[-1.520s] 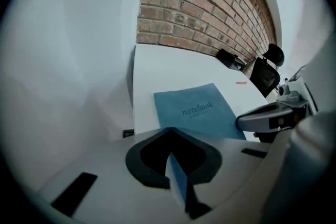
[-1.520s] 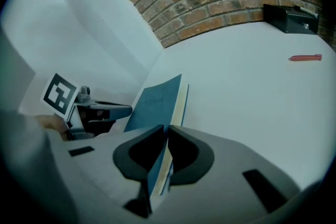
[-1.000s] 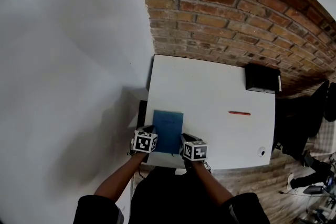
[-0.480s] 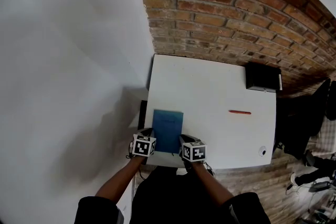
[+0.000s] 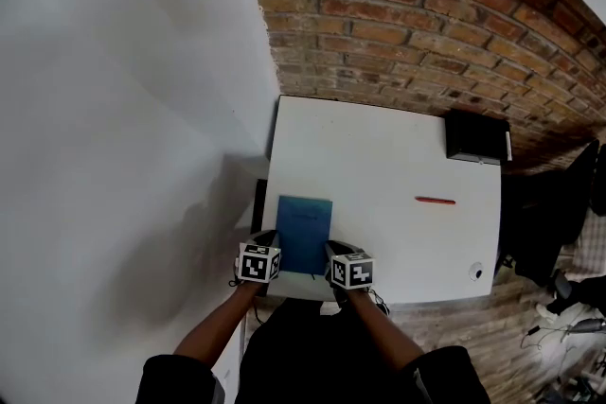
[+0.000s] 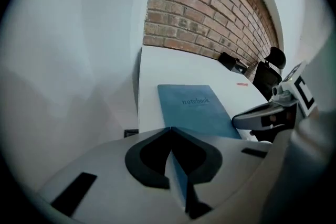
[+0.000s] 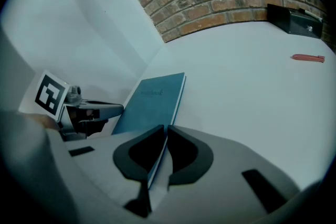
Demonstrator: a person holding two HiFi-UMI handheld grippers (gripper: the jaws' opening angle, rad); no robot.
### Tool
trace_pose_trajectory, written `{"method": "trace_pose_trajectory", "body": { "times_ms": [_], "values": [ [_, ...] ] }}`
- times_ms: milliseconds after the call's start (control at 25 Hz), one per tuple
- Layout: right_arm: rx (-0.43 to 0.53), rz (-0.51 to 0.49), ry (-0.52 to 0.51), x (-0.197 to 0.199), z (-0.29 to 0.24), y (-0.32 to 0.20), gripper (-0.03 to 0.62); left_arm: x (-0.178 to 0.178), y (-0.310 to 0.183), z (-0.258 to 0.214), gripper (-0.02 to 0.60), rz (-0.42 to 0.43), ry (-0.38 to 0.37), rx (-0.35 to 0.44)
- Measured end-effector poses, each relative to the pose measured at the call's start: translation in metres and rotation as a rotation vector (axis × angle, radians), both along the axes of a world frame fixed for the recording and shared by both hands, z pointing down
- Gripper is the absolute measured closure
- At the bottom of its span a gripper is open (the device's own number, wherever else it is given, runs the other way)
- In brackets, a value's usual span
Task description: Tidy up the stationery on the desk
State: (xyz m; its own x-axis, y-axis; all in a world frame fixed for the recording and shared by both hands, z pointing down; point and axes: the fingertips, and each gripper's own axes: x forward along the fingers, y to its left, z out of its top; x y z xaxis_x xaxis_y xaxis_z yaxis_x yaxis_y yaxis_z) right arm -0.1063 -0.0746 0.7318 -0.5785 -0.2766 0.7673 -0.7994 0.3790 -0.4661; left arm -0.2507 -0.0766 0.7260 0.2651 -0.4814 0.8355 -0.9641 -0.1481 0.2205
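Note:
A blue notebook [image 5: 304, 235] lies closed at the desk's near left edge. My left gripper [image 5: 269, 241] is shut on its near left corner, and my right gripper [image 5: 331, 249] is shut on its near right corner. In the left gripper view the notebook [image 6: 194, 110] runs away from the jaws, whose tips [image 6: 169, 132] pinch its blue edge. In the right gripper view the notebook [image 7: 155, 98] slants up to the right, with its edge caught between the shut jaws [image 7: 164, 132]. A red pen [image 5: 435, 201] lies alone on the desk's right half.
The white desk [image 5: 379, 156] stands against a brick wall [image 5: 398, 24], with a white wall on the left. A black box [image 5: 476, 149] sits at the back right corner. A small white round object [image 5: 474, 272] lies near the front right corner. A dark chair [image 5: 544, 222] is beyond the desk's right side.

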Motion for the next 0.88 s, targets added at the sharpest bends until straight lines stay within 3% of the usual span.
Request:
{"method": "trace_pose_trajectory", "body": {
  "times_ms": [200, 520, 720, 880],
  "values": [
    [-0.016, 0.011, -0.017, 0.001, 0.001, 0.000, 0.556, -0.001, 0.000, 0.000, 0.568, -0.029, 0.048, 0.014],
    [-0.012, 0.005, -0.016, 0.000, -0.001, 0.000, 0.556, -0.002, 0.000, 0.000, 0.568, -0.036, 0.046, 0.008],
    [0.043, 0.118, -0.100, 0.020, -0.016, -0.010, 0.556, -0.043, -0.004, -0.028, 0.568, -0.183, 0.021, 0.111],
    [0.037, 0.135, -0.075, 0.045, -0.017, -0.009, 0.556, -0.039, -0.001, -0.041, 0.566, -0.151, -0.011, 0.148]
  ]
}}
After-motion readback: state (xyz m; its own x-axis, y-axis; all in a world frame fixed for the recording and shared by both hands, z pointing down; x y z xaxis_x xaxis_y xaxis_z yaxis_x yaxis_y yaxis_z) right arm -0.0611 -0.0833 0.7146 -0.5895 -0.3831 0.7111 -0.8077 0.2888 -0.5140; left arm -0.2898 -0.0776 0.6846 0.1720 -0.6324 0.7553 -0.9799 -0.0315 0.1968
